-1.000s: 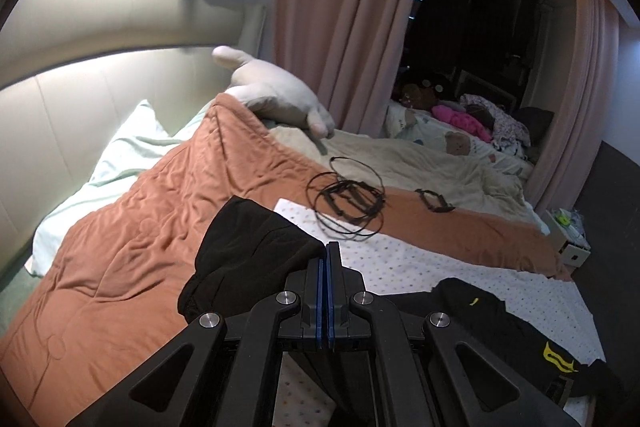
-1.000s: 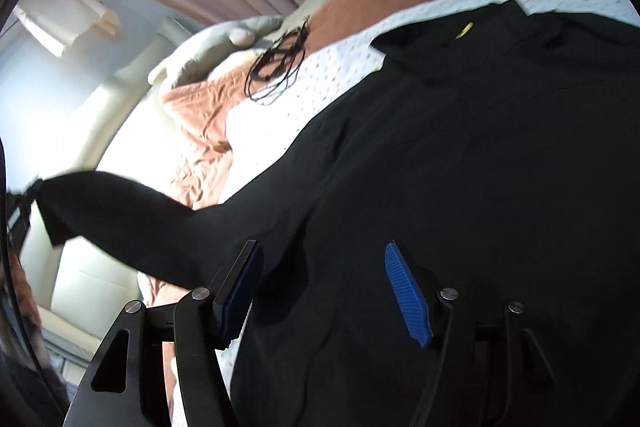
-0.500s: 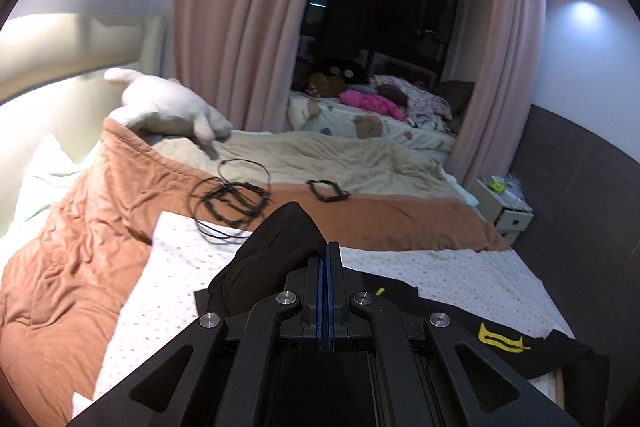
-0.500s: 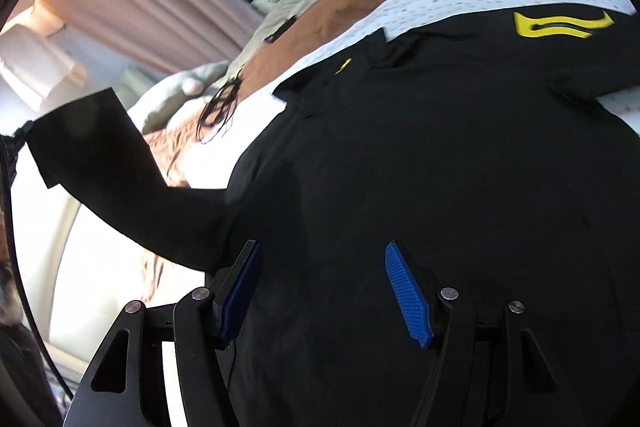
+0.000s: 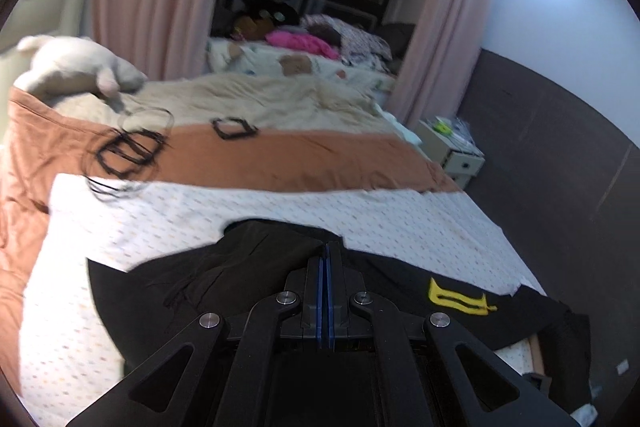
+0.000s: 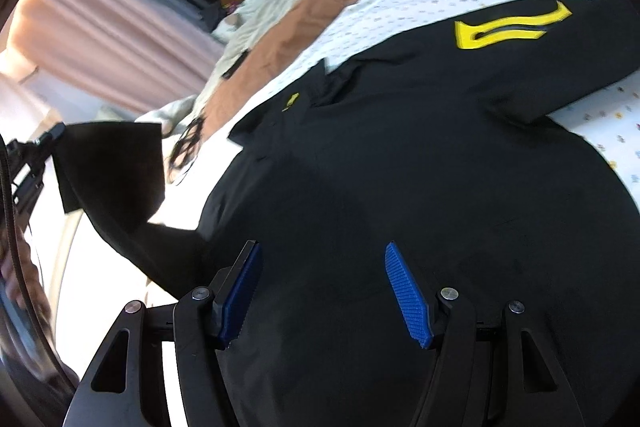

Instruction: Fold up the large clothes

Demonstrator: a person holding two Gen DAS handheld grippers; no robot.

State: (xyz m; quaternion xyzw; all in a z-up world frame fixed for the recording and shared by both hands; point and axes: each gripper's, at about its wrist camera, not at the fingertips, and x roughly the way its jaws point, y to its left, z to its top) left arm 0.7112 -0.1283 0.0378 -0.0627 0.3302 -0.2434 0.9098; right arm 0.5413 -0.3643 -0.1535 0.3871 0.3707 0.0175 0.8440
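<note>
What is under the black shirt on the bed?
The black shirt lies on a white dotted sheet, which shows around its edges in both views. Whatever lies beneath the shirt's middle is covered, so it cannot be told.

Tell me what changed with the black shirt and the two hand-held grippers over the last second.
The left hand-held gripper, shut on the black shirt's sleeve, carried it from over the orange blanket in toward the shirt's body. More of the shirt and its yellow logo came into the right wrist view. Unchanged: the right hand-held gripper stays open above the shirt, and the cables lie as before.
</note>
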